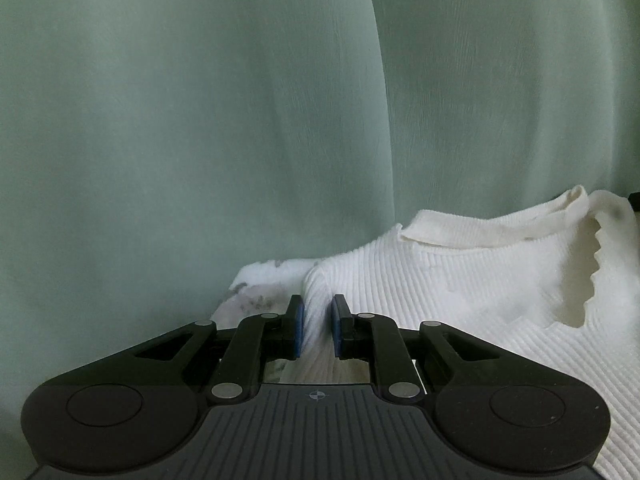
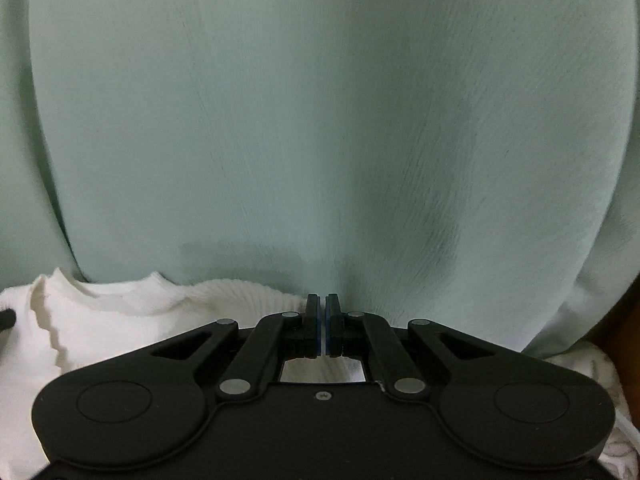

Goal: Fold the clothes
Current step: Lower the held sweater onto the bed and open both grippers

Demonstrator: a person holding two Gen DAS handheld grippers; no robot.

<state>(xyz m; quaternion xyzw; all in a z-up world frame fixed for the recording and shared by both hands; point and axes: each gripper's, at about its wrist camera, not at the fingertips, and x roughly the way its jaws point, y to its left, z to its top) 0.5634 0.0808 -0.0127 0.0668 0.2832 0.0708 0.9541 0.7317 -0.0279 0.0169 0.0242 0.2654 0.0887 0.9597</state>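
Observation:
A white ribbed sweater [image 1: 460, 300] lies at the lower right of the left wrist view, collar [image 1: 500, 224] toward the back. My left gripper [image 1: 318, 320] is shut on a raised fold of its shoulder, the knit pinched between the blue pads. In the right wrist view the same sweater [image 2: 120, 320] spreads across the lower left, up to the fingertips. My right gripper [image 2: 322, 312] is shut, its pads almost touching at the sweater's edge. I cannot tell whether a thin edge of cloth is caught between them.
Pale green fabric [image 1: 200, 120] fills the whole background in both views [image 2: 320, 120]. A white cloth with grey marks [image 1: 260, 288] lies under the sweater's left edge. More white cloth [image 2: 592, 380] and a brown surface [image 2: 628, 320] show at the far right.

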